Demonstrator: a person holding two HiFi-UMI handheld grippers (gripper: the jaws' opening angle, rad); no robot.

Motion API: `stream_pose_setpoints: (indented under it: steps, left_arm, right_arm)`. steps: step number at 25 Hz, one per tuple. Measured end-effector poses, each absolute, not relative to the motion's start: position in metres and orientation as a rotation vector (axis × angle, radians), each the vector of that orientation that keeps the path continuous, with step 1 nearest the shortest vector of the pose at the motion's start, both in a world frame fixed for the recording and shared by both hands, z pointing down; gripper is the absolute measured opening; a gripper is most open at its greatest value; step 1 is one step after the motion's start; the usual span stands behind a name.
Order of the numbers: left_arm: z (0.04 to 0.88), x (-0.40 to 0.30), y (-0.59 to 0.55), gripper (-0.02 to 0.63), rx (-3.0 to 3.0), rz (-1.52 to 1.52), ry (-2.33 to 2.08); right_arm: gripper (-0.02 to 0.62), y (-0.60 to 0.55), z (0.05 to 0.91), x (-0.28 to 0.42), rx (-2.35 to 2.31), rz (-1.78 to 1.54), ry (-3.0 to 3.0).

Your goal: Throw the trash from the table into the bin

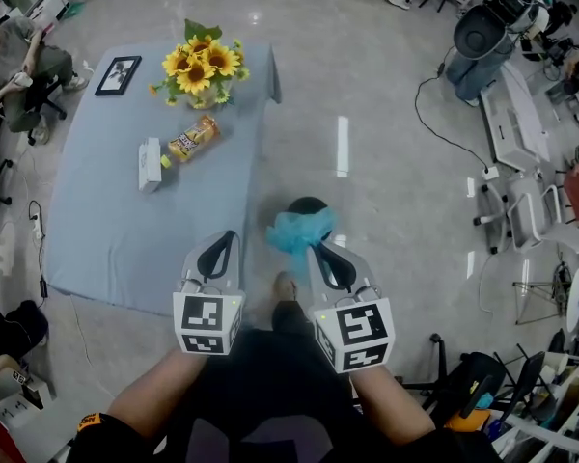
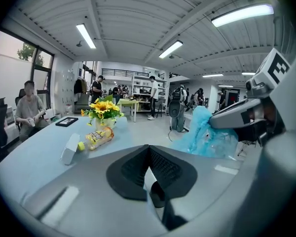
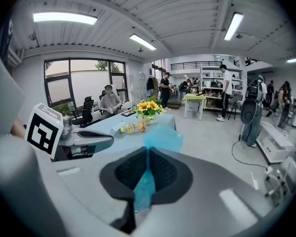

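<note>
My right gripper [image 1: 313, 250] is shut on a crumpled blue plastic bag [image 1: 293, 230], which hangs just in front of a black round bin [image 1: 308, 204] on the floor. In the right gripper view the blue bag [image 3: 144, 184] is pinched between the pads of the right gripper [image 3: 148, 150]. My left gripper [image 1: 228, 236] is shut with nothing in it, over the table's near right edge; its pads [image 2: 160, 164] meet in the left gripper view. A snack bag [image 1: 193, 138] and a white box [image 1: 150, 165] lie on the table [image 1: 106, 239].
Sunflowers in a vase [image 1: 201, 66] and a picture frame [image 1: 119, 75] stand at the table's far end. A person [image 1: 10, 61] sits at the far left. A grey machine [image 1: 482, 37], cables and chairs fill the right side. My shoe [image 1: 286, 285] is near the bin.
</note>
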State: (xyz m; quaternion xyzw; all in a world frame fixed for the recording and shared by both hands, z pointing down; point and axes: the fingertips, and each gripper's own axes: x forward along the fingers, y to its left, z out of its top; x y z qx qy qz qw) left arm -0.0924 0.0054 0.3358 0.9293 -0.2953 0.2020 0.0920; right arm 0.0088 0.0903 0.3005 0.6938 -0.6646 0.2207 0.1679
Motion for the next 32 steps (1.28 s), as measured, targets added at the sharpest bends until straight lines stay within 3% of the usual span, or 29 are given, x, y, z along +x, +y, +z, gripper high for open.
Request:
stream_pose_setpoints:
  steps: [32]
  left_arm:
    - [0.356, 0.009, 0.039, 0.008, 2.788, 0.618, -0.738]
  right_arm:
    - [0.018, 0.117, 0.353, 0.102, 2.019, 0.707, -1.761]
